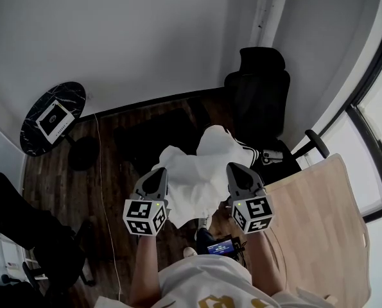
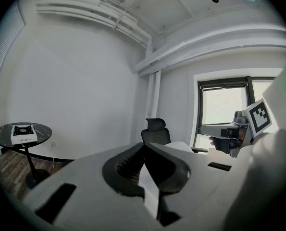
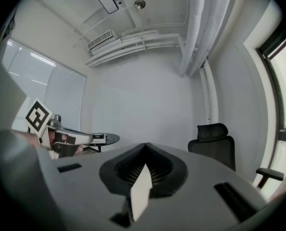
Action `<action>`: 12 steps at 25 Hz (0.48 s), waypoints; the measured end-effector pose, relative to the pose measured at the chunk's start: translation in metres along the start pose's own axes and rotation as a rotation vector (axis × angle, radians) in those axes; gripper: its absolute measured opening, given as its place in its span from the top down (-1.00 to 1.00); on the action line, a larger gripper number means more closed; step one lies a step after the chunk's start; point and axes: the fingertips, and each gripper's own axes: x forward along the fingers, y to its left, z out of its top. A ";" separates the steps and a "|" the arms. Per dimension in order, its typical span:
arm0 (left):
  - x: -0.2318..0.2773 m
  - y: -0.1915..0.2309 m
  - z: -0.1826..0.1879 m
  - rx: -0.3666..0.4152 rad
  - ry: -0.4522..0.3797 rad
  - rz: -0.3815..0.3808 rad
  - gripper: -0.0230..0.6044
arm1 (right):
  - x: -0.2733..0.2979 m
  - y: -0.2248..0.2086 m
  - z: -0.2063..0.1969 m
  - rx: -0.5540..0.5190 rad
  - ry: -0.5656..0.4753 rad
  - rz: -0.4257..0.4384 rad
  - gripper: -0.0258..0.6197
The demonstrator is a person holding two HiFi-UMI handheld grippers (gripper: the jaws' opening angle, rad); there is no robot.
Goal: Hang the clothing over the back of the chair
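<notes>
Clothing [image 1: 200,172] pinched by left gripper [image 1: 161,172] and right gripper [image 1: 234,168]

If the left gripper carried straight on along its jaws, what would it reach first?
Probably the black office chair, which sits just beyond the left gripper's jaw tips in its own view. Depth is unclear, and a fold of the white clothing rises just right of that line.

The dark wood floor [image 1: 56,185] carries a black chair [image 1: 258,95] far right and a round table [image 1: 75,95] far left, a white box [image 1: 54,119] on it. A cable [image 1: 101,165] crosses the floor; a desk [image 1: 319,223] stands near right.
</notes>
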 end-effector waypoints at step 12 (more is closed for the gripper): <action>0.005 -0.002 -0.011 -0.006 0.026 0.004 0.86 | -0.004 -0.009 -0.008 0.012 0.009 -0.012 0.89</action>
